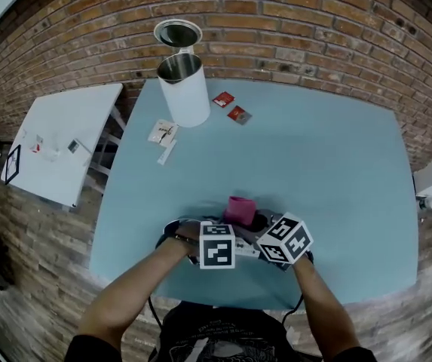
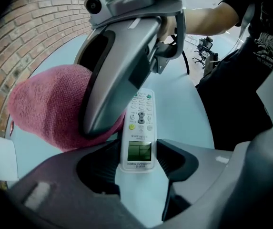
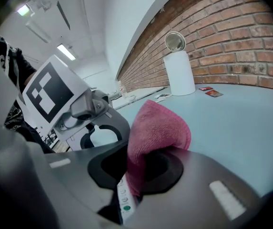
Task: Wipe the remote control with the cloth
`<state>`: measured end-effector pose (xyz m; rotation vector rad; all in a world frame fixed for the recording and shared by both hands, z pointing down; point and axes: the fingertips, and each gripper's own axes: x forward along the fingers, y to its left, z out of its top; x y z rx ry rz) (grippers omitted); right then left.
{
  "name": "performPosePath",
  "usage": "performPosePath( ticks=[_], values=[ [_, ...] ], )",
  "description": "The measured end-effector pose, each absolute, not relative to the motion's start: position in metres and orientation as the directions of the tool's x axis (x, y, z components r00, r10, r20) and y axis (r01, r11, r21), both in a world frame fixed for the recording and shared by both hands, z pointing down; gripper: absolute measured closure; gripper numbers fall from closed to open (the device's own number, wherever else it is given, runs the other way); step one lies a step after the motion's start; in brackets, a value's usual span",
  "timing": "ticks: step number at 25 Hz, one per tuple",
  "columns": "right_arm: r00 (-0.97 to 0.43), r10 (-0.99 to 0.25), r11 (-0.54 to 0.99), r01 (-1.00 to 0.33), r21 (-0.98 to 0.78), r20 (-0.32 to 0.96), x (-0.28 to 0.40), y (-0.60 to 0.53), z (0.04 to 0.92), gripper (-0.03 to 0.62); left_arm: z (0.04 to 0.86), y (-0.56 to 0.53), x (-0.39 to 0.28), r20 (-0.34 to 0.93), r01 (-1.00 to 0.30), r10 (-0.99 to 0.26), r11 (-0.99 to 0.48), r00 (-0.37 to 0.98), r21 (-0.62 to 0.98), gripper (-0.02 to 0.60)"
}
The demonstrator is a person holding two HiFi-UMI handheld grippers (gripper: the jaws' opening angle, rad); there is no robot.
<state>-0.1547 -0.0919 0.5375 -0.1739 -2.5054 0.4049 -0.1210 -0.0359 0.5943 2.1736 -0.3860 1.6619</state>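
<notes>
Left hand-held gripper (image 2: 138, 152) clamps one remote control (image 2: 141, 120), right hand-held gripper (image 3: 137, 170) one cloth (image 3: 158, 127).

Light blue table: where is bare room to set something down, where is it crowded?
Free: table's right half; the middle between red packets and pink cloth. Crowded: far-left corner by white cylindrical bin; near edge, left tool and right tool.
</notes>
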Motion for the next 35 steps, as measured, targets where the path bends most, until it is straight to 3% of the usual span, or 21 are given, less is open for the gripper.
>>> performPosePath(
  ticks=[17, 29, 35],
  values=[
    [-0.828, 0.182, 0.942, -0.007, -0.335, 0.53, -0.162, -0.094, 0.541, 0.531, 0.596, -0.036, -0.123, 0.965, -0.434, 0.018, -0.891, 0.261, 0.134, 0.339],
    [-0.864, -0.181, 0.889, -0.348, -0.298, 0.47, -0.099, -0.145, 0.521, 0.531, 0.597, -0.036, -0.127, 0.954, -0.483, -0.029, -0.867, 0.298, 0.124, 0.341],
    [-0.844, -0.32, 0.802, -0.483, -0.351, 0.43, -0.055, -0.149, 0.517, 0.531, 0.587, -0.042, -0.123, 0.888, -0.647, -0.006, -0.688, 0.459, 0.33, 0.344]
  ],
)
